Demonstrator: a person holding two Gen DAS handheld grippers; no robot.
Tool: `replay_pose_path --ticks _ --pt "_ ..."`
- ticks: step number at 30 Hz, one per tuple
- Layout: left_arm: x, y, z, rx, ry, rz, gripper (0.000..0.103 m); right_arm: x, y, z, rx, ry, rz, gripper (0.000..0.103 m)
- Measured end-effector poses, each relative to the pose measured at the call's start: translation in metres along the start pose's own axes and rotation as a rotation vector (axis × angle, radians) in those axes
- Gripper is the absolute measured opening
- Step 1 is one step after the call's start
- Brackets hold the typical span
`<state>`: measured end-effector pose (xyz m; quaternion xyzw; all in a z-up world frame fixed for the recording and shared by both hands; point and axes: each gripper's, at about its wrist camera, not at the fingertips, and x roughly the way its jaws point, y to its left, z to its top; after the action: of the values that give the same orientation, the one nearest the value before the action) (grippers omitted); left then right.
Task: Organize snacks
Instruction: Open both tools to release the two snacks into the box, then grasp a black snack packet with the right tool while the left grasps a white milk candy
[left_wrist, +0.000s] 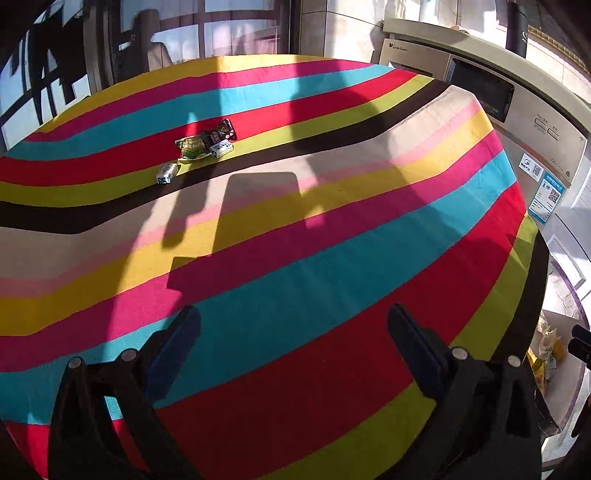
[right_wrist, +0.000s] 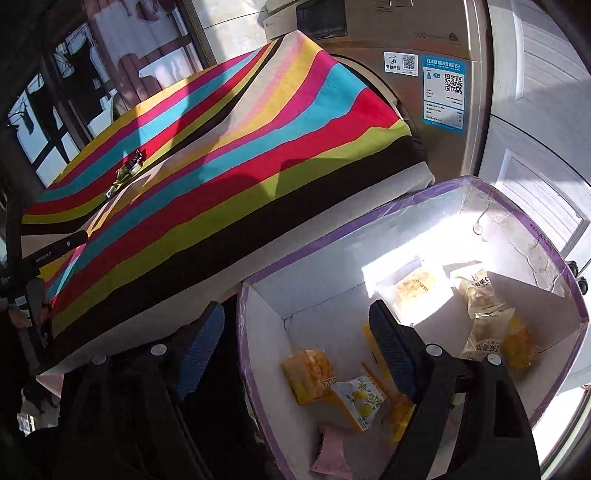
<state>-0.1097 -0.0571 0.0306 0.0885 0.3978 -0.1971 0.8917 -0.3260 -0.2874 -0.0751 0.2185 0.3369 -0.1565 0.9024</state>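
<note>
Snack packets on worktop (left_wrist: 332, 229): four — two small white cartons (left_wrist: 167, 172), one green packet (left_wrist: 191, 148), one dark packet (left_wrist: 218, 133). One box (right_wrist: 436, 229), several yellow packets (right_wrist: 308, 371) inside, count unclear.

Your counter (left_wrist: 332, 258) wore a striped cloth (left_wrist: 280, 206) in bright bands. On it, far from you, lay a small cluster of snack packets (left_wrist: 205, 144): a dark one, a green one and two little white ones, touching or just beside each other.
</note>
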Motion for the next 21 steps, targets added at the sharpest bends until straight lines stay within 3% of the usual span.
replay_pose_path --ticks 2,5,8,11,18,21 --pt "0.006 0.045 0.004 -0.052 0.004 0.084 0.101 0.01 0.029 0.008 -0.07 0.011 0.045 0.084" --pt "0.019 0.098 0.012 -0.164 0.031 0.128 0.101 0.028 0.079 0.025 -0.181 0.037 0.102 0.085" --pt "0.03 0.133 0.021 -0.257 0.038 0.149 0.101 0.051 0.13 0.047 -0.282 0.049 0.133 0.085" --pt "0.042 0.152 0.025 -0.349 0.08 0.122 0.101 0.084 0.173 0.076 -0.321 0.071 0.174 0.086" --pt "0.036 0.146 0.02 -0.338 0.062 0.127 0.101 0.195 0.25 0.171 -0.172 0.123 0.27 0.087" --pt "0.044 0.137 0.023 -0.295 0.096 0.181 0.101 0.246 0.28 0.214 -0.062 0.146 0.296 0.087"
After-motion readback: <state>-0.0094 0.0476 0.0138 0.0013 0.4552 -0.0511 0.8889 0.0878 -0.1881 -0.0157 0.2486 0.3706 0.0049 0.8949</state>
